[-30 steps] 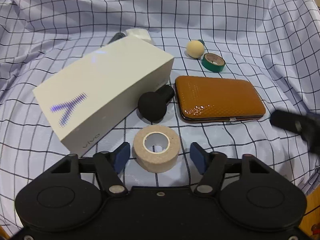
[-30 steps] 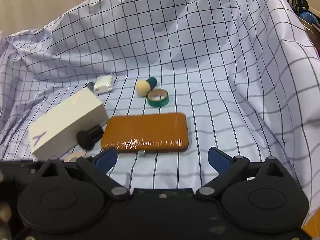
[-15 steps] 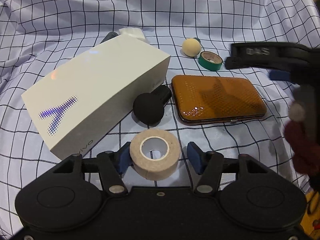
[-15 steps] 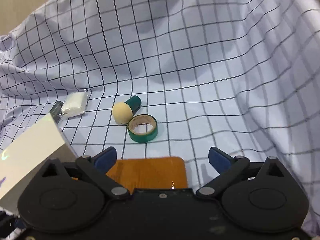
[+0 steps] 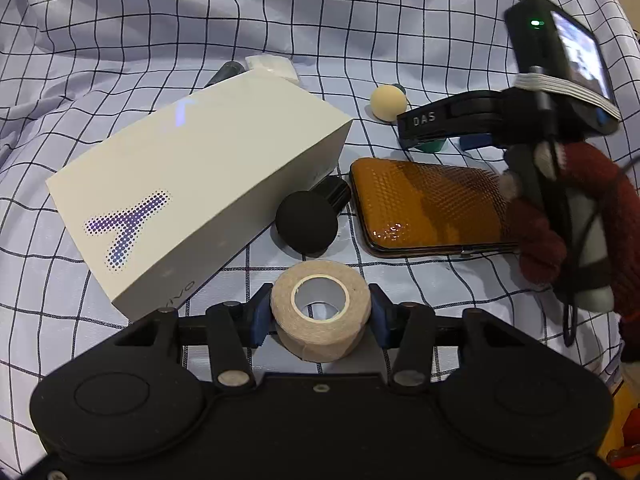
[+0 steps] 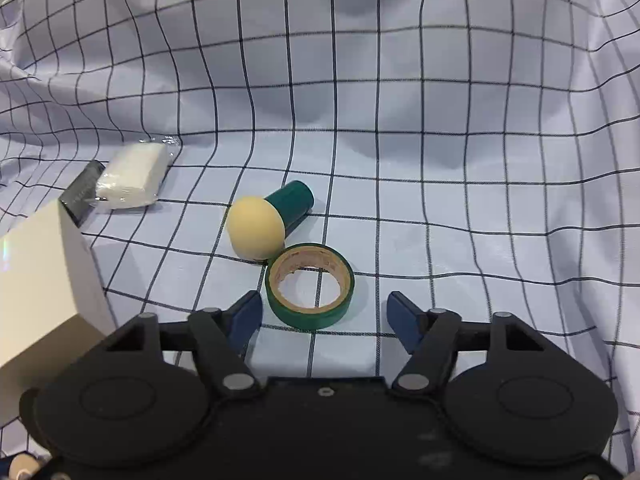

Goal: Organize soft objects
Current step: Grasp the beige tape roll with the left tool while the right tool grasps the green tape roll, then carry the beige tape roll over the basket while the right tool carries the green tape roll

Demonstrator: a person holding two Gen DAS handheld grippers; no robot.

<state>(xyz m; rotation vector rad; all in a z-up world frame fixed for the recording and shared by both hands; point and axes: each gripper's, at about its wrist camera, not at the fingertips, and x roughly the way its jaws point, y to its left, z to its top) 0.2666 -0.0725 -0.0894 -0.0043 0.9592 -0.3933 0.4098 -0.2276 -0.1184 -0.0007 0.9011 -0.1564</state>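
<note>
Jaws of the left gripper (image 5: 320, 316) clamp the beige tape roll (image 5: 320, 316); the right gripper's (image 6: 324, 318) jaws stand apart behind the green tape roll (image 6: 310, 296).

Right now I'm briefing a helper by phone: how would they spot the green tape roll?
Find the large white box on the checked cloth. Right of it lies a cream-headed sponge; the green tape roll lies flat against it, just ahead of the open right tongs. It's the only green ring.
</note>
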